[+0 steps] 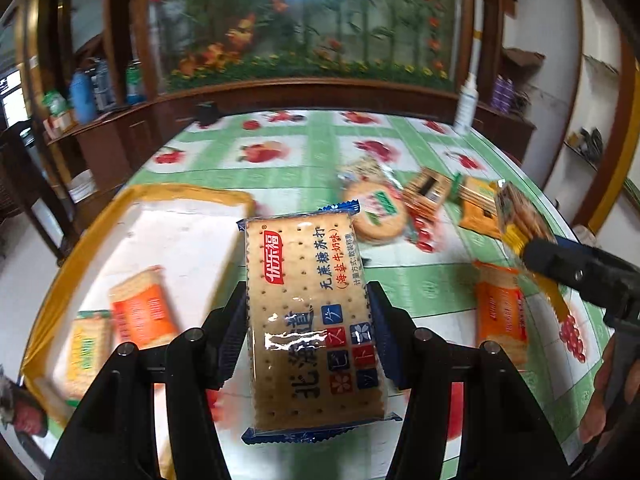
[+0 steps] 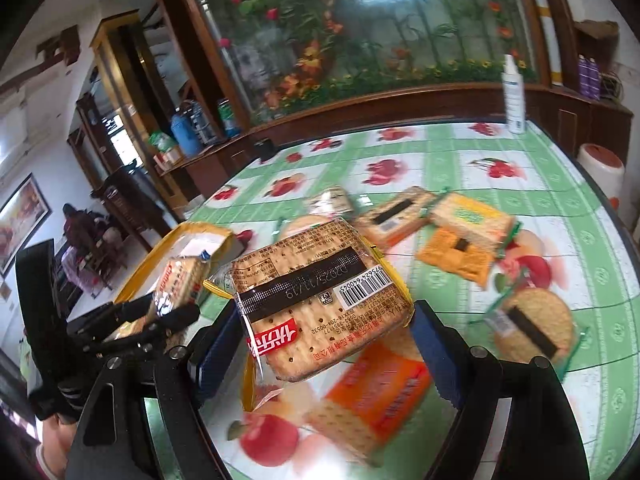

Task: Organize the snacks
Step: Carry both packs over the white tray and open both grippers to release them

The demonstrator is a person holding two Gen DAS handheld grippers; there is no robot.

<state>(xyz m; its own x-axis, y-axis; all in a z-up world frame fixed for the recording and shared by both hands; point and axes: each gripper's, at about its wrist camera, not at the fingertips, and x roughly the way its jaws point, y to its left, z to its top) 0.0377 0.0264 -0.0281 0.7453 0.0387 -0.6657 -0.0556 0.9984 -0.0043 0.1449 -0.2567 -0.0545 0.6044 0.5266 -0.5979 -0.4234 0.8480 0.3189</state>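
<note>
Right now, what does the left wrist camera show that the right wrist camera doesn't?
Only the left wrist view shows the front of the blue-edged cracker pack in the left claw, and two packs lying in the yellow tray. Only the right wrist view shows the barcode side of the pack in the right claw, and a person seated far left. Both show the fruit tablecloth and loose packs.

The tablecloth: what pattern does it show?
Green-and-white checks with red fruit on the tablecloth; clearest in the right wrist view.
</note>
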